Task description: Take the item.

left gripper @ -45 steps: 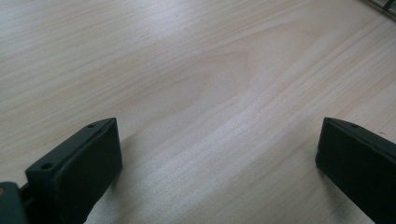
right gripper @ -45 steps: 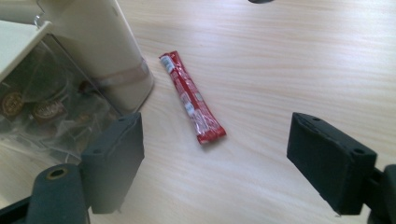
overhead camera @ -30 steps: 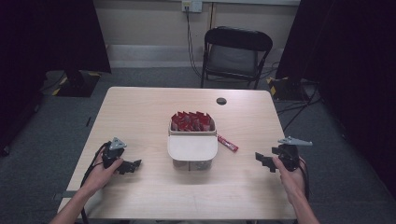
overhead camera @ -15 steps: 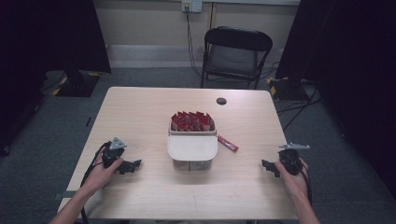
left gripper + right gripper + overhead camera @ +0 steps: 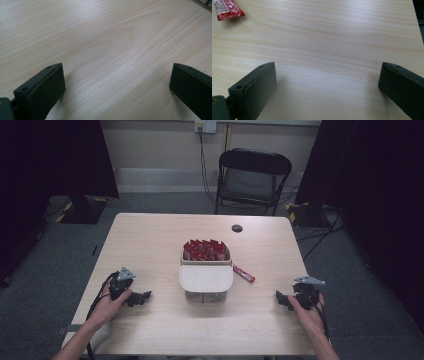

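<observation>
step in hand: a pause before the reach, as i judge it; both tools rest low on the pale wooden table (image 5: 150, 240) and nothing is held.
left gripper (image 5: 142, 296): jaws spread wide in the left gripper view, bare wood grain between them, no object near its tips.
right gripper (image 5: 281, 300): jaws spread wide too, empty, with only tabletop between them in the right gripper view.
loose red sachet with white print (image 5: 243, 273): flat on the table, ahead of the right gripper and toward the box, well apart from its tips; in the right gripper view it lies at the far upper left (image 5: 227, 9).
cream-coloured open box with a rounded front (image 5: 206, 277): between the two grippers, ahead of both, its rear compartment packed with upright red sachets (image 5: 204, 249).
next move (a judgement): the right gripper is the nearer one to the stray sachet, so it likely has to go forward and inward, come down over the thin packet, and close across its narrow width; the packet lies very flat, so the jaws must get low to catch an edge.
then: likely lift it over the box wall and set it among the others.
writing: white print shows on the sachet, too small and blurred to read (no brand legible).
other things: a small dark round disc (image 5: 237, 228) far beyond the box, and a black folding chair (image 5: 252, 177) past the table edge.
</observation>
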